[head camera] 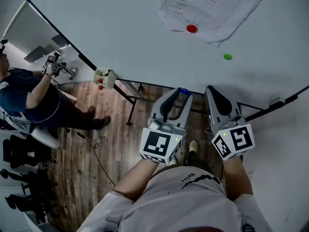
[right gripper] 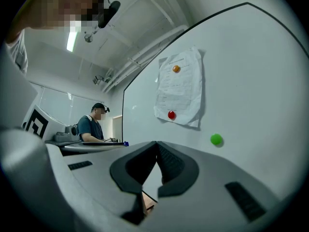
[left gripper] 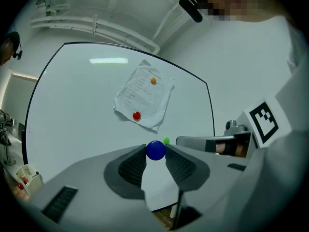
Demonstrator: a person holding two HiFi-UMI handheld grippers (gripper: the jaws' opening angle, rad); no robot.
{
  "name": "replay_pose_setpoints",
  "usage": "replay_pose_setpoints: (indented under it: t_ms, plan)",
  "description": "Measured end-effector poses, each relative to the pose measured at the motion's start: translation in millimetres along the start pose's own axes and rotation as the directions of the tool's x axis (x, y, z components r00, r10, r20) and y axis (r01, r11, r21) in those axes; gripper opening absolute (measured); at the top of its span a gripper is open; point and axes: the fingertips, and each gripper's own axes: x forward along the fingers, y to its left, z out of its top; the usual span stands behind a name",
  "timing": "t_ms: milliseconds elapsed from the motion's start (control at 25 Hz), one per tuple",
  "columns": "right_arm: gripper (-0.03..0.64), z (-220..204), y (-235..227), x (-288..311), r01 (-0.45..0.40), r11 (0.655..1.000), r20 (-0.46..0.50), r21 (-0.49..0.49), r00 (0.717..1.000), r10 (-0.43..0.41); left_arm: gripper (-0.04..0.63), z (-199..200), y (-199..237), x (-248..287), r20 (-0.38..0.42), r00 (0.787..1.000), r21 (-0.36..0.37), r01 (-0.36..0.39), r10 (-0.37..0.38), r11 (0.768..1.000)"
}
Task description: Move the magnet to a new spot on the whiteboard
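Head view: the whiteboard (head camera: 120,33) fills most of what I can see, with wood flooring (head camera: 96,144) past its lower edge. Off the whiteboard's far left side, another person (head camera: 24,95) sits apart from all this. A printed sheet of paper (head camera: 207,4) lies flat on the whiteboard, pinned there.

In front of the whiteboard, low down, the person holds both tools side by side. The left tongs (head camera: 178,96) are closed tight on the blue magnet (left gripper: 156,150), which sits pinched between the two tips. It is held in the air, off the whiteboard's face. The right tongs (right gripper: 157,146) are closed as well, tip against tip, with nothing between them.

Three more magnets sit on the whiteboard itself. A red magnet (head camera: 191,28) holds the lower part of the sheet to the whiteboard, and an orange magnet (left gripper: 153,80) holds the sheet's upper part. A green magnet (head camera: 227,56) sits alone on the bare whiteboard, the nearest of the three to its lower edge.
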Motion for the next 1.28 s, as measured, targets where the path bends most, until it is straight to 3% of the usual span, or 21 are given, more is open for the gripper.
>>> replay_pose_setpoints:
  t_ms: [360, 1280]
  plan:
    - [0.014, 10, 21, -24, 0.046, 0.999, 0.026, -0.021, 0.999, -0.046, 0.130, 9, -18, -26, 0.014, 0.997, 0.000, 0.079, -0.079, 0.997]
    - [0.014, 26, 25, -30, 0.053, 0.997, 0.056, -0.052, 0.997, -0.050, 0.130, 25, -22, -22, 0.044, 0.996, 0.004, 0.082, -0.082, 0.997]
